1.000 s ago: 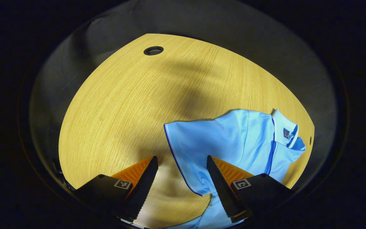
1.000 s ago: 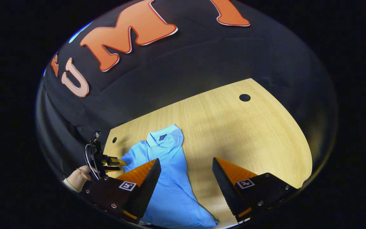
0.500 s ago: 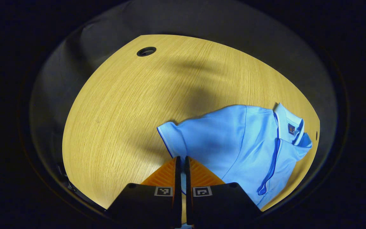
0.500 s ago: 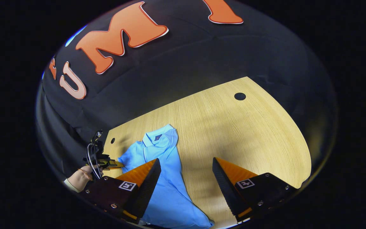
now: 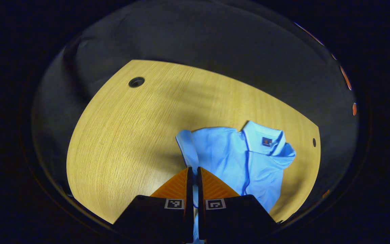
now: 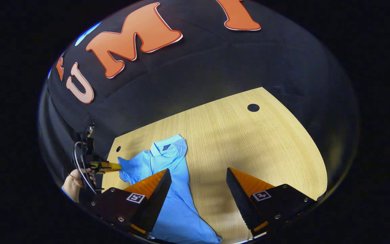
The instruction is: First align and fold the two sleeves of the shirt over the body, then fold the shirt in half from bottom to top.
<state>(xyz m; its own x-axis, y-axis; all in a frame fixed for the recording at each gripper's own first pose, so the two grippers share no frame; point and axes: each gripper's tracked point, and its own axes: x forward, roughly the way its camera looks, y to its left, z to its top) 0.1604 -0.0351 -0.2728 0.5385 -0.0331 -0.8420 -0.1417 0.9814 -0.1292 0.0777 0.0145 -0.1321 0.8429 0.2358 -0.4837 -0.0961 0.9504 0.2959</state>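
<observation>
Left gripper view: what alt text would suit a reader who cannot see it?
The left claw is shut on the sleeve of a light blue polo shirt, which lies on a wooden table, collar towards the far edge.

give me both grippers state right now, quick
Left gripper: closed on the sleeve of the shirt.
Right gripper: open, holding nothing, over the shirt and table.
</observation>
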